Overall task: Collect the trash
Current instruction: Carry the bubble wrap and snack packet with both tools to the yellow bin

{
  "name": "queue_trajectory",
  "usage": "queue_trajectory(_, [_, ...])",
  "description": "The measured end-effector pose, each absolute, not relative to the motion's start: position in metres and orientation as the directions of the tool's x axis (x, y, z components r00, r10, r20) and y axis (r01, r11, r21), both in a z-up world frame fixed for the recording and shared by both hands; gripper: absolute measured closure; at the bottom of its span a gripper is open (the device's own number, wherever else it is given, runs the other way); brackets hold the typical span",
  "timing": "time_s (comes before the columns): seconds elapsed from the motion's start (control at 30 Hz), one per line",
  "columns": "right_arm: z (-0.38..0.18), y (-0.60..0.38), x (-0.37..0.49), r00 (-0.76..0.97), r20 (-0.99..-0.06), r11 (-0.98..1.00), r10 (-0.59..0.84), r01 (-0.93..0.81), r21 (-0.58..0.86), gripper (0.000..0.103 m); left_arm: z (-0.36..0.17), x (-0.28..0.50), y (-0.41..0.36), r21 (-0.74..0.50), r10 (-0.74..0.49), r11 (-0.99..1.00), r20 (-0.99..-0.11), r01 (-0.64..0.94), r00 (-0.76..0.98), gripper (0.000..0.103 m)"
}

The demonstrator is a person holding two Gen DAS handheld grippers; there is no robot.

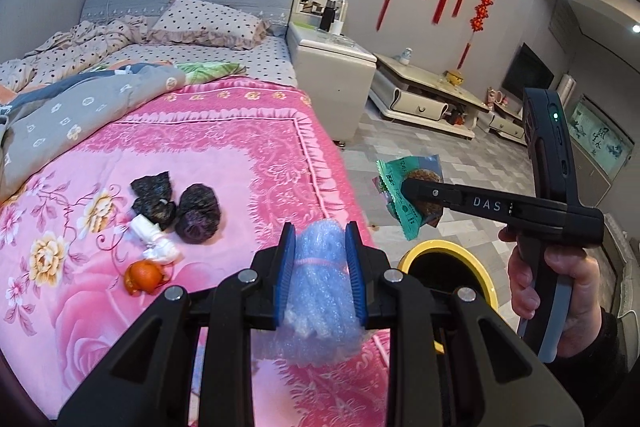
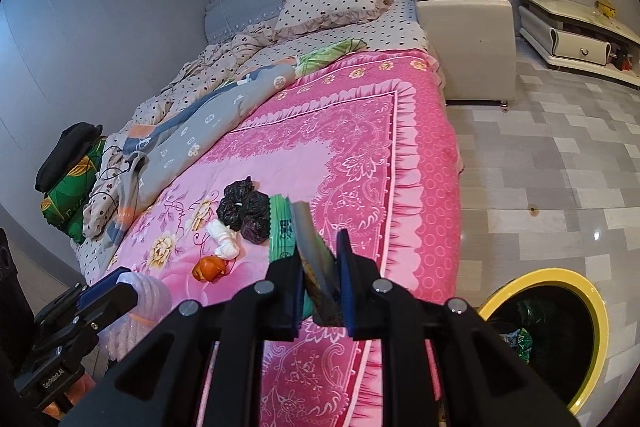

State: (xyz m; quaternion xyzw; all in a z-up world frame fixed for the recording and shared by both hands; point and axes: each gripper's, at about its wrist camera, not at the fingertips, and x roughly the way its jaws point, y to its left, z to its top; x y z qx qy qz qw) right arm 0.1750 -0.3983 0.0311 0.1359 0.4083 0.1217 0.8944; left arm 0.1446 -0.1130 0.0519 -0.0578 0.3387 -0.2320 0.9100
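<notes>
My left gripper (image 1: 320,247) is shut on a roll of bluish bubble wrap (image 1: 320,291) above the bed's edge; it also shows in the right wrist view (image 2: 120,283). My right gripper (image 2: 320,259) is shut on a green snack wrapper (image 2: 286,231), held above the yellow-rimmed bin (image 1: 452,271); the wrapper shows in the left wrist view (image 1: 412,187). On the pink blanket (image 1: 224,155) lie black crumpled bags (image 1: 176,207), a white tissue wad (image 1: 154,239) and an orange peel (image 1: 145,277).
The yellow-rimmed bin (image 2: 556,327) stands on the tiled floor by the bed's foot, with trash inside. A white nightstand (image 1: 332,67) and low TV cabinet (image 1: 428,95) stand further back. A grey quilt (image 1: 80,107) lies bunched on the bed.
</notes>
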Motion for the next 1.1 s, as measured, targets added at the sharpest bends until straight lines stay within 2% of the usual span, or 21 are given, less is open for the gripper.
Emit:
queue_trajectory(0.5, [0.023, -0.515, 0.149, 0.678, -0.705, 0.931, 0.209, 0.083, 0.355, 0.089, 0.043, 0.156, -0.224, -0.299, -0.582, 0.802, -0.584, 0.517, 0.566, 0.079])
queue_trajectory(1.1, [-0.027, -0.594, 0.123, 0.630, -0.765, 0.900, 0.132, 0.246, 0.358, 0.089, -0.013, 0.160, -0.331, -0.296, -0.623, 0.729, -0.660, 0.618, 0.419, 0.079])
